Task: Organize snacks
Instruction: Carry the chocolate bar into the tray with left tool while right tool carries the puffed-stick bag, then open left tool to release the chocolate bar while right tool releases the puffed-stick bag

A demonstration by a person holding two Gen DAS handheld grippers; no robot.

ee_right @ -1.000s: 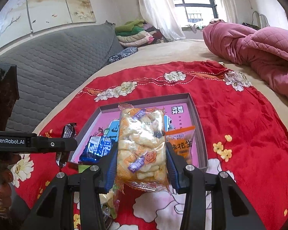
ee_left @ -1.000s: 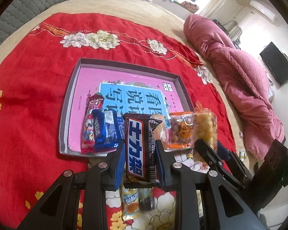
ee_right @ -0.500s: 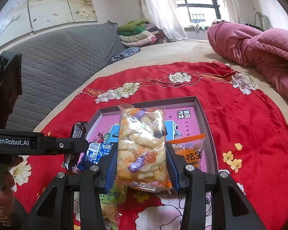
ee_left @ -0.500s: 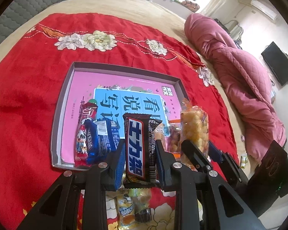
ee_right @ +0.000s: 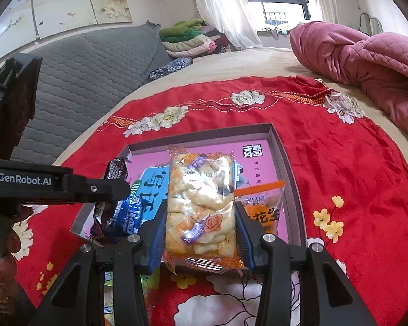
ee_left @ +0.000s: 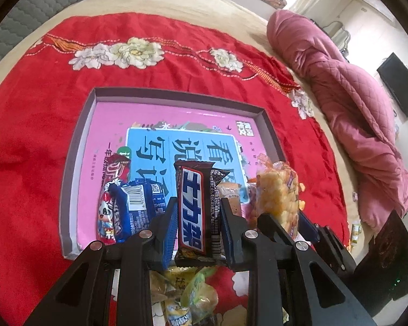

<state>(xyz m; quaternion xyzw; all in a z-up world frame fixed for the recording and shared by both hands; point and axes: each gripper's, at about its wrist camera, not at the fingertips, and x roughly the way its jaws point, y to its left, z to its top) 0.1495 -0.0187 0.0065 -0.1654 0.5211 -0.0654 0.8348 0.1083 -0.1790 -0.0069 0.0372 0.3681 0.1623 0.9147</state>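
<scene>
1. On a bed spread with a red floral blanket lies a shallow grey-walled tray, its floor covered by a pink and blue printed sheet.
2. The left gripper is clenched on a dark chocolate bar with white characters on a blue band; the bar stands upright between the blue pads, over the near part of the tray.
3. The right gripper is grasping a clear bag of pale puffed snacks, held upright by its two long sides, also over the tray's near edge.
4. In the left wrist view that same bag shows just to the right of the chocolate bar, with the right gripper's black fingers below it.
5. In the right wrist view the left gripper reaches in from the left as a black bar marked "GenRobot.AI", the chocolate bar's wrapper showing at its tip.
6. Inside the tray, at its near left, lie a blue packet and a red and white packet, touching each other.
7. At the tray's near right lies an orange peanut packet, partly hidden behind the puffed-snack bag.
8. More wrapped snacks, yellow and green, lie loose on the blanket below the left gripper, outside the tray.
9. A pink quilt is heaped along the right of the bed, and a grey padded headboard stands to the left.
</scene>
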